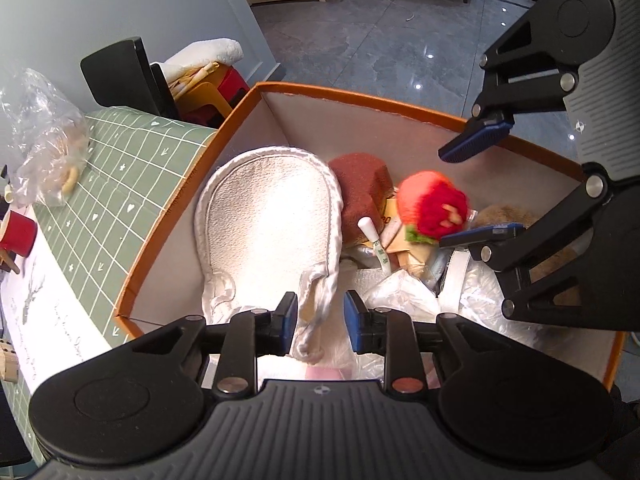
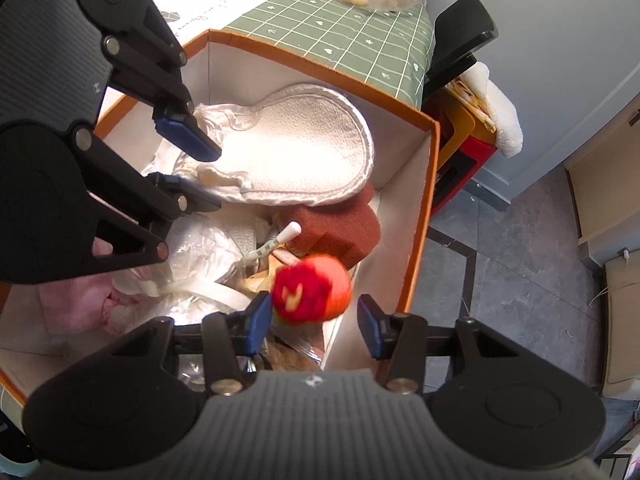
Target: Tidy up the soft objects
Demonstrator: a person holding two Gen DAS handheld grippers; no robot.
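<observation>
An orange-rimmed box [image 1: 320, 94] [image 2: 432, 184] holds soft things. A white padded mitt [image 1: 268, 220] [image 2: 304, 148] lies at its left side, with a brown sponge [image 1: 360, 184] [image 2: 336, 232] beside it. A red and pink plush toy [image 1: 434, 208] [image 2: 312, 290], blurred, is in the air between the open fingers of my right gripper [image 2: 314, 320] [image 1: 476, 192], not clamped. My left gripper [image 1: 320, 320] [image 2: 200, 176] is open over the mitt's cuff with its loop between the fingers, not pinched.
Crumpled clear plastic bags [image 1: 404, 292], a white tube [image 1: 374, 244] and a pink cloth [image 2: 76, 300] also lie in the box. A green grid tablecloth [image 1: 120, 176] carries a plastic bag [image 1: 44, 136] and a red cup [image 1: 16, 234]. Stools [image 2: 464, 140] stand beside the box.
</observation>
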